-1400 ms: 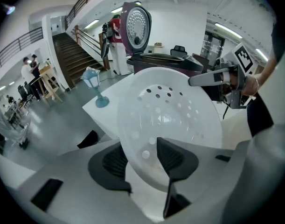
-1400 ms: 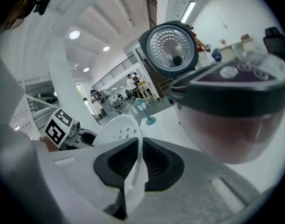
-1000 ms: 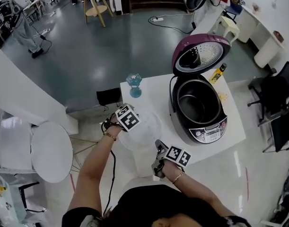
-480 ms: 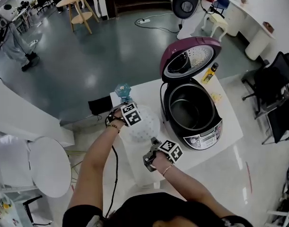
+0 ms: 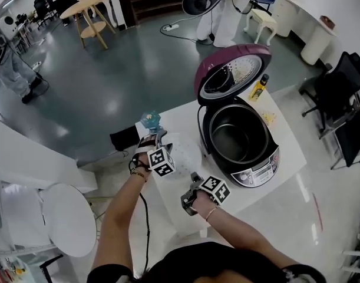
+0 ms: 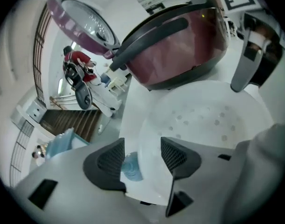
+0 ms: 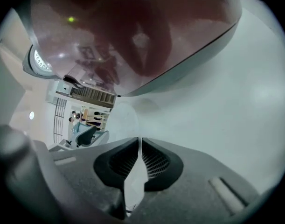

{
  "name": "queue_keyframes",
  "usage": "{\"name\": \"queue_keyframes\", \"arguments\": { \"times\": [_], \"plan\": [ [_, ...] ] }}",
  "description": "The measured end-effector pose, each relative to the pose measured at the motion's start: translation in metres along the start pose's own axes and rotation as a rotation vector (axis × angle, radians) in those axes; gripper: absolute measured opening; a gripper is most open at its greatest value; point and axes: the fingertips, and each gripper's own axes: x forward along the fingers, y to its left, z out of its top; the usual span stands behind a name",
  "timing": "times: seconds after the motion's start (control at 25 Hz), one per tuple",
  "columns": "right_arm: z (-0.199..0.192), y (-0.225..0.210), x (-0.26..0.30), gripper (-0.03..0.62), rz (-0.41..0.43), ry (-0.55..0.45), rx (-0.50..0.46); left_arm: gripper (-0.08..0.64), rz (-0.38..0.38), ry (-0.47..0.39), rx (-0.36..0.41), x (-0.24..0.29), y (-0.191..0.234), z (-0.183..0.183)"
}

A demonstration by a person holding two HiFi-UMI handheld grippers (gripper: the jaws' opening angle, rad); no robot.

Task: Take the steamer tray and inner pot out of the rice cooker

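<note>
Steamer tray [image 5: 182, 152] is out & sitting on table [image 5: 181, 118], just left of rice cooker [image 5: 259, 171]. Step 1 looks done; you're at the let-go. L gripper [image 6: 142, 154] jaws have just been opening and now stand apart w/ tray rim between them, pads not pinching it. R gripper [image 7: 140, 148] is closed w/ nothing in it, low over the table nr the cooker. Lid [image 5: 231, 69] is up, inner pot [image 5: 235, 139] still seated in the cooker body. Next, imo: back L off the rim w/o dragging the tray into the blue glass [image 5: 150, 120] just beside it. Then open R and take both to the pot rim for a straight lift.
</note>
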Motion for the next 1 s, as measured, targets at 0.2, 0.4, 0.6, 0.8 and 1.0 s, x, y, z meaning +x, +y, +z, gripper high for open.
{"name": "queue_keyframes", "arguments": {
  "times": [0.2, 0.4, 0.6, 0.8, 1.0],
  "plan": [
    [0.003, 0.007, 0.006, 0.028, 0.012, -0.017, 0.030, 0.241, 0.115, -0.045, 0.027, -0.029, 0.000, 0.005],
    [0.006, 0.015, 0.009, 0.028, 0.086, -0.040, 0.068, 0.241, 0.122, -0.096, -0.157, -0.062, -0.017, 0.011],
    [-0.028, 0.035, -0.023, 0.115, 0.176, 0.125, 0.053, 0.241, 0.125, -0.125, -0.406, -0.101, -0.028, 0.011],
    [-0.072, 0.122, -0.124, 0.123, 0.547, 0.331, -0.237, 0.218, 0.184, -0.212, -0.654, -0.163, -0.020, 0.023],
    [-0.048, 0.176, -0.218, 0.123, 0.808, 0.136, -1.004, 0.194, 0.231, -0.357, -0.712, -0.222, -0.005, 0.073]
  ]
}}
